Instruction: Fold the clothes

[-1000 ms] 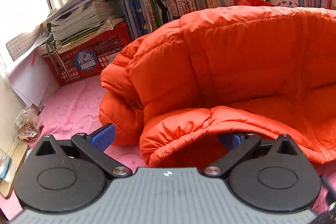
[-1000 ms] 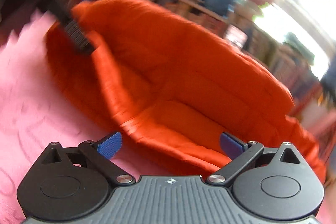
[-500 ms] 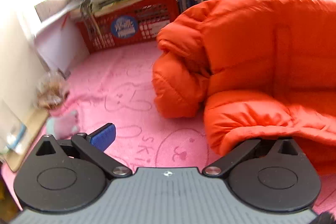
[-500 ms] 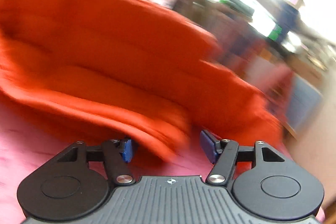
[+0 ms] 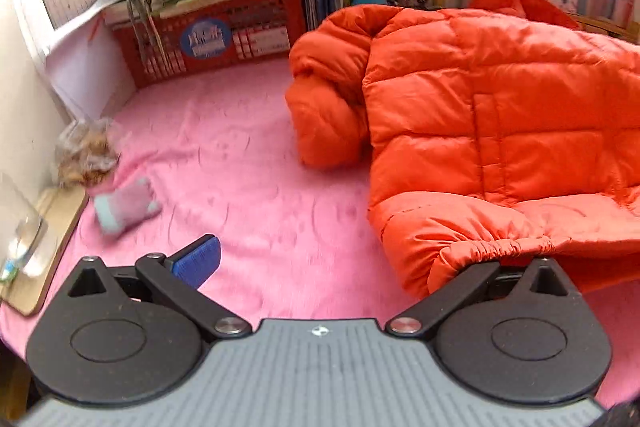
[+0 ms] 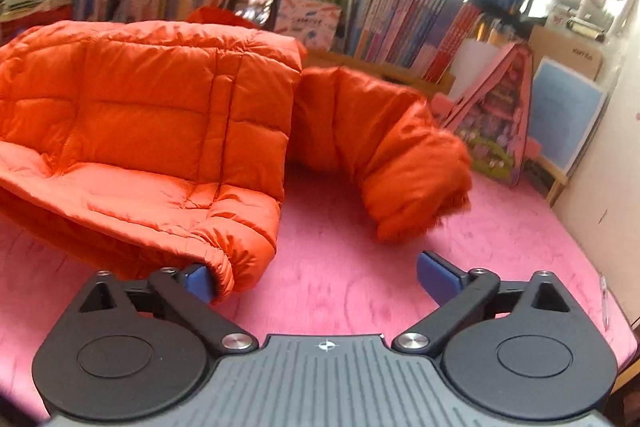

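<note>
The orange jacket [image 5: 500, 131] lies on the pink blanket [image 5: 248, 163]. The left gripper [image 5: 360, 259] and right gripper [image 6: 320, 275] are both spread wide, holding nothing.

I pulled both tongs back from the orange puffer jacket [image 5: 500, 131]. My left gripper [image 5: 348, 259] swung left, so pink blanket [image 5: 248, 163] replaced jacket between its fingers. My right gripper [image 6: 320, 277] narrowed, then reopened wide, with only the hem at its left pad.
</note>
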Tool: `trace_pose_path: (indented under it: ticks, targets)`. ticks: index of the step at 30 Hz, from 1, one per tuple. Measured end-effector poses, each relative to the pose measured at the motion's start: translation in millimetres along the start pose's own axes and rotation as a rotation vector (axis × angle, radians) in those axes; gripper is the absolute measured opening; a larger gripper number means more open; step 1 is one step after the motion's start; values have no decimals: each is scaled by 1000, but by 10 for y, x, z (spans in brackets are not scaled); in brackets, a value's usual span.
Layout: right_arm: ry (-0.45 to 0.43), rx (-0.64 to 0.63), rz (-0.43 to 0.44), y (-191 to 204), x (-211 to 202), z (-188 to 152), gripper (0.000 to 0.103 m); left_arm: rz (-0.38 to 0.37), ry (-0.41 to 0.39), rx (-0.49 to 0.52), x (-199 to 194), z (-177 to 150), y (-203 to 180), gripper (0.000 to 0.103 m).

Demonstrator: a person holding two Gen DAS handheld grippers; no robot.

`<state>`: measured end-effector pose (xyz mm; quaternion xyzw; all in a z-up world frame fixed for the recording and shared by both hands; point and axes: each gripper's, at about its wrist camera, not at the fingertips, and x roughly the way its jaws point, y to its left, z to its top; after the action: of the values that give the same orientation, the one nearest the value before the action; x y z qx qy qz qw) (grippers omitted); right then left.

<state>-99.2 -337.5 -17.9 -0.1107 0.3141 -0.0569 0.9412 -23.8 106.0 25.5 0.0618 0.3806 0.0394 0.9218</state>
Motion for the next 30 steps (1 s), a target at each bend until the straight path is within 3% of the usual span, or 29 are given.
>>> trace_pose_path:
  ticks: [12,20,23,26,30]
  targets:
    - [93,-29,49,10,-369,-295,103,-12,35,81,-297,-327,34,103]
    - [86,-51,69,11,-583,-339,103,-105,118,101,-385,-410,15,103]
    - [81,-62,79,14,-667,-352,103,-232,58,116,-623,-349,75,103]
    - [26,-67,252,-69,-878,-294,103,-356,-14,166,-881,-317,152,103]
    - [-93,-75,311,-240,-1126,-273,103,-325,-87,220,-1055,-292,197,103]
